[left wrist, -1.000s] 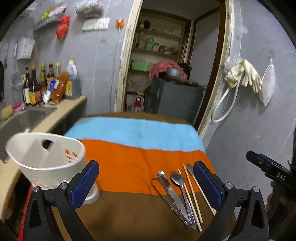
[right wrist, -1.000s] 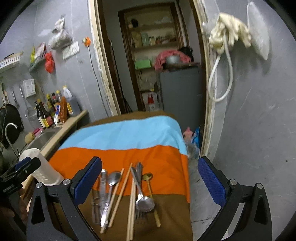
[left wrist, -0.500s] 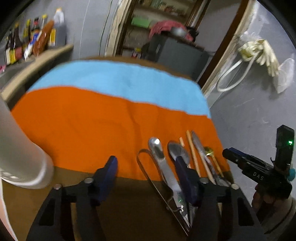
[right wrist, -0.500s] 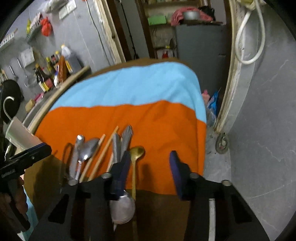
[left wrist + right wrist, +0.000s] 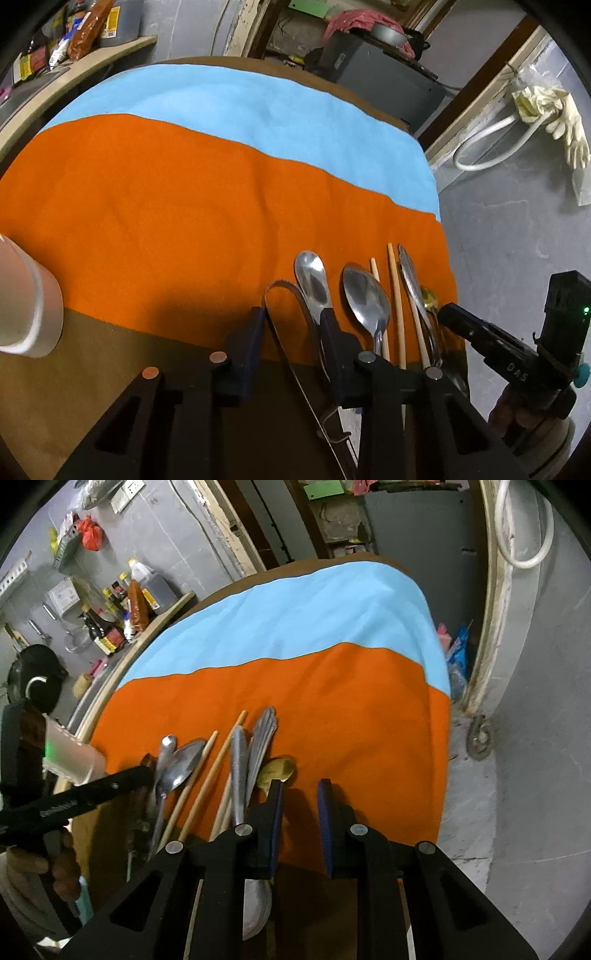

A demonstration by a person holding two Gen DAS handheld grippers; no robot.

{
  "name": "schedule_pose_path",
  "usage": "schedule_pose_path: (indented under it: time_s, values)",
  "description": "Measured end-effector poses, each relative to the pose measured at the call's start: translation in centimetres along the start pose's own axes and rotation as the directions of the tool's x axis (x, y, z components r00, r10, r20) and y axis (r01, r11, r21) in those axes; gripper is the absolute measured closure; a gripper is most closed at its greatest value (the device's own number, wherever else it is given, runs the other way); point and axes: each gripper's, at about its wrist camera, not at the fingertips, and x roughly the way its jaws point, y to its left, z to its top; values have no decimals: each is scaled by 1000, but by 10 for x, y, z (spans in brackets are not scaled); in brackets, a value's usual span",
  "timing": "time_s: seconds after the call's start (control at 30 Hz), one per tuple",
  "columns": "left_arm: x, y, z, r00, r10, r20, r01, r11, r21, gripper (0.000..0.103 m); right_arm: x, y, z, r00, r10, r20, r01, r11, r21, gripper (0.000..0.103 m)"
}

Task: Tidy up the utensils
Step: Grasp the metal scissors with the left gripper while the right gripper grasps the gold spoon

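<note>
Several utensils lie side by side on a striped cloth (image 5: 184, 192): metal tongs (image 5: 284, 314), two steel spoons (image 5: 364, 299), wooden chopsticks (image 5: 395, 295), a fork (image 5: 264, 734) and a small gold spoon (image 5: 279, 770). My left gripper (image 5: 293, 321) is low over the tongs, its jaws partly closed with the tongs' loop end between them, not clamped. My right gripper (image 5: 300, 797) is low beside the gold spoon, jaws narrowly apart and empty. A white utensil holder (image 5: 26, 302) stands at the left edge.
The cloth's right edge (image 5: 443, 229) drops to the grey floor. A counter with bottles (image 5: 122, 605) and a sink runs along the left. A doorway with a grey cabinet (image 5: 380, 70) lies beyond the table.
Both grippers have dropped toward the utensils and narrowed their jaws from wide open. The left one moved right over the tongs; the holder slid to the left edge of its view.
</note>
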Motion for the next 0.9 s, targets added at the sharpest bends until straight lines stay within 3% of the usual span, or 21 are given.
schedule_pose_path:
  time_s: [0.17,0.57,0.7,0.77,0.9]
  values:
    - [2,0,3,1000,19,-20,-19,1000,11,75,6,5,-3,998,36,-45,-38,999,-29,87]
    - [12,-10,19,988,74,-137,-63,995,78,74,12,26,10,986,-46,-160,28,993,-113,86]
    - [9,-4,18,989,30,-147,-21,998,67,77,13,31,12,980,-85,-181,67,992,-107,88]
    - [5,2,16,989,-1,-147,9,998,55,79,13,32,13,977,-104,-189,83,990,-112,98]
    - [-17,10,4,995,-25,-101,31,998,50,79,9,25,11,982,-66,-178,60,997,-38,99]
